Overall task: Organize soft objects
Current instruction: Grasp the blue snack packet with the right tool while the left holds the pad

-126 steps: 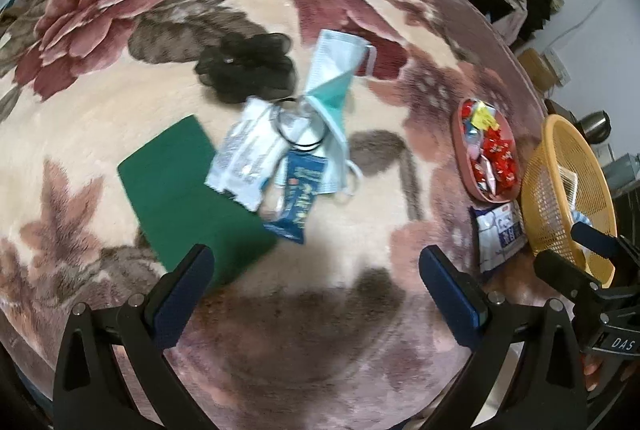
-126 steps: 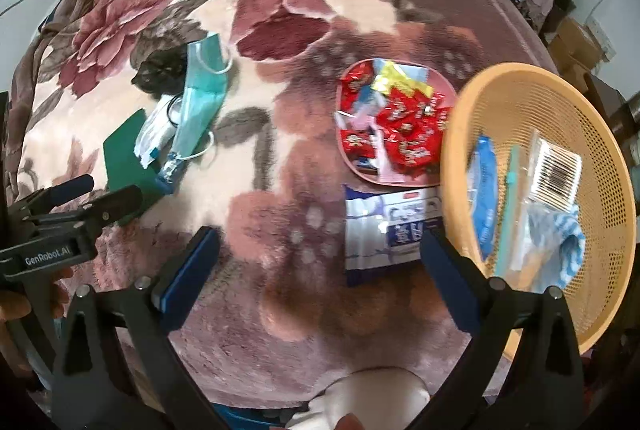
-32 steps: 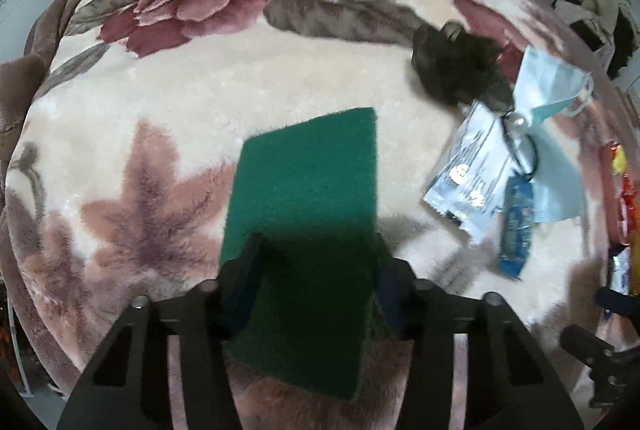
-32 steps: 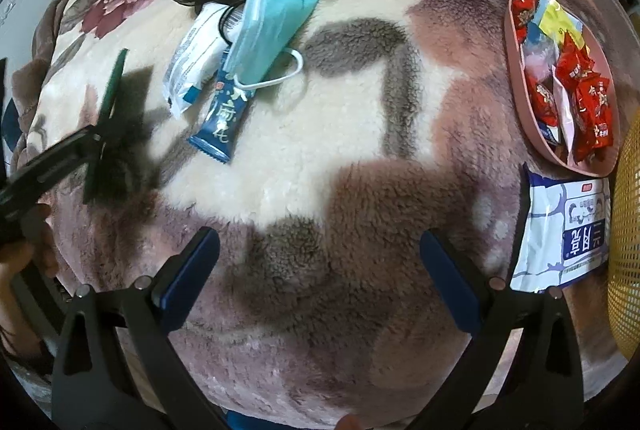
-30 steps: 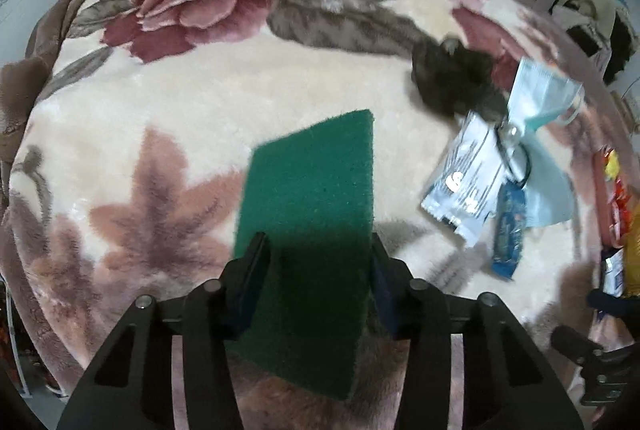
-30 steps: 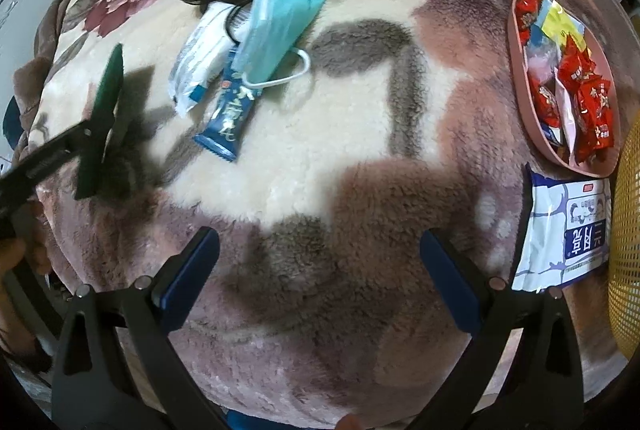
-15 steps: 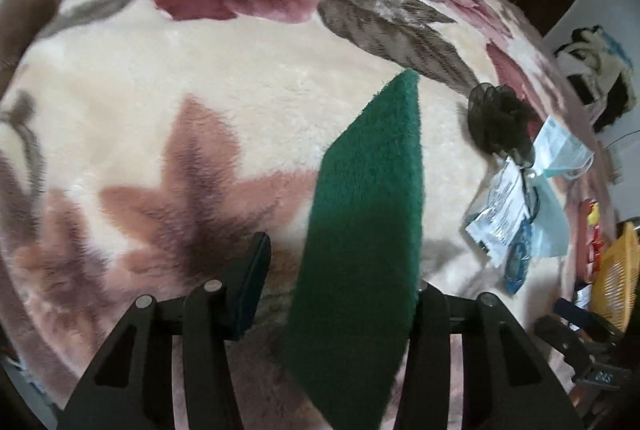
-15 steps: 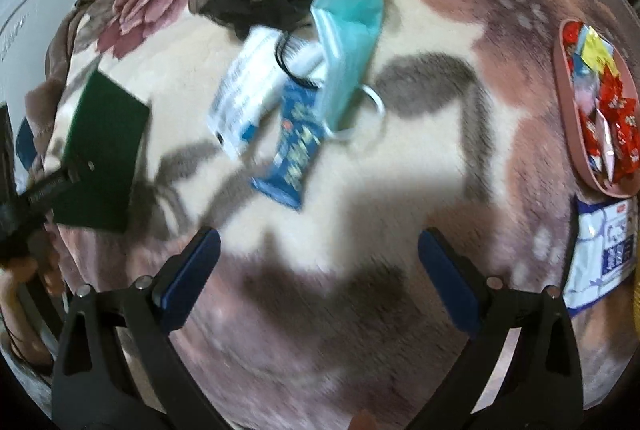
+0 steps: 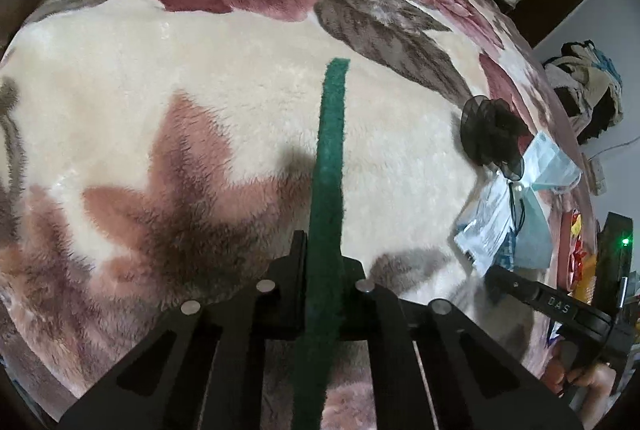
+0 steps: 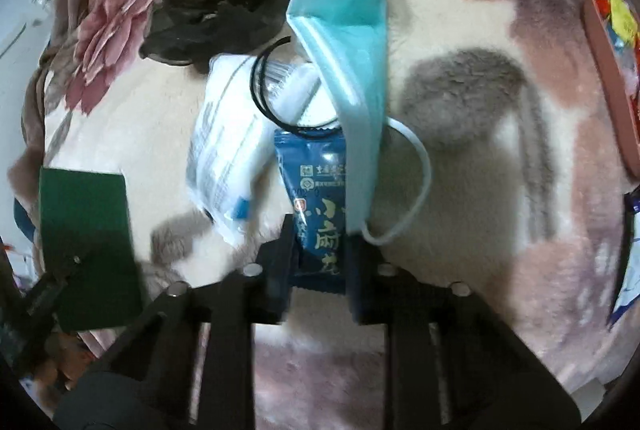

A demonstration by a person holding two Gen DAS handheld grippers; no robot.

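Left wrist view: left gripper (image 9: pixel 323 266) clamped on green scouring pad (image 9: pixel 329 186), jaws just closed; pad held edge-on above floral fleece blanket (image 9: pixel 224 78). Wide bare blanket ahead and to the left; clutter only at the right edge: black scrunchie (image 9: pixel 490 134), pale blue face mask (image 9: pixel 550 166), clear packet (image 9: pixel 486 226). "DAS" printed on right tool's arm (image 9: pixel 556 308). Right wrist view: right gripper (image 10: pixel 320 250) pressed shut on blue snack sachet (image 10: pixel 320 190), jaws just closed; white Chinese characters on sachet, not legible. Mask overlapping sachet's right side, ear loop (image 10: pixel 412 190) curving beside the right finger; black hair tie (image 10: pixel 280 90) over white packet (image 10: pixel 228 154). Open blanket to the right up to pink tray (image 10: pixel 610 82). Pad's broad rectangular face visible far left.
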